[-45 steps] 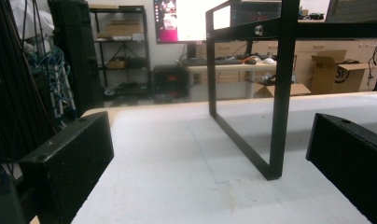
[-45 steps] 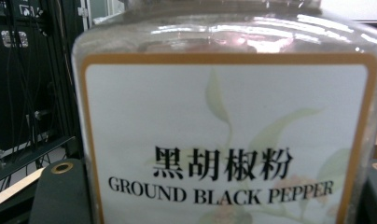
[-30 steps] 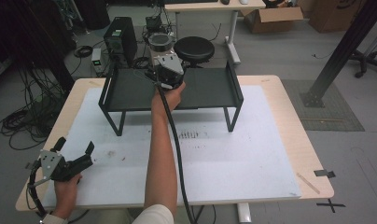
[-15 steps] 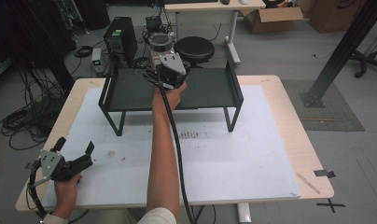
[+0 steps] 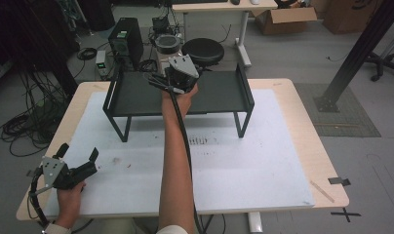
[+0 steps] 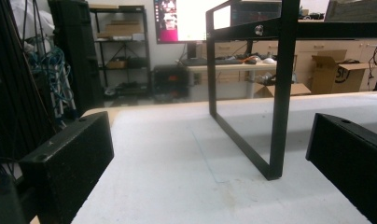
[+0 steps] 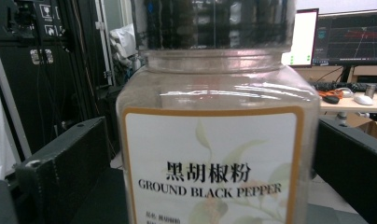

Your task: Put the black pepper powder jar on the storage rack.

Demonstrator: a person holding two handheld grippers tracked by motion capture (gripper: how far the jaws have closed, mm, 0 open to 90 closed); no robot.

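A clear jar of ground black pepper (image 7: 214, 154) with a white label stands upright between the black jaws of my right gripper (image 7: 205, 140). Those jaws have just been opening and now stand apart from its sides, so the gripper is open. In the high view my right gripper (image 5: 169, 68) reaches over the black metal rack (image 5: 219, 92), and the jar's round top (image 5: 167, 45) is just beyond it. My left gripper (image 5: 79, 152) rests open near the table's front left corner, nothing between its jaws (image 6: 210, 154).
The rack stands on a white mat (image 5: 244, 165) over the wooden table (image 5: 307, 126); one rack leg (image 6: 282, 93) rises ahead of the left gripper. A black stool (image 5: 203, 51), a computer tower (image 5: 125, 39) and floor cables (image 5: 24, 126) lie behind and left of the table.
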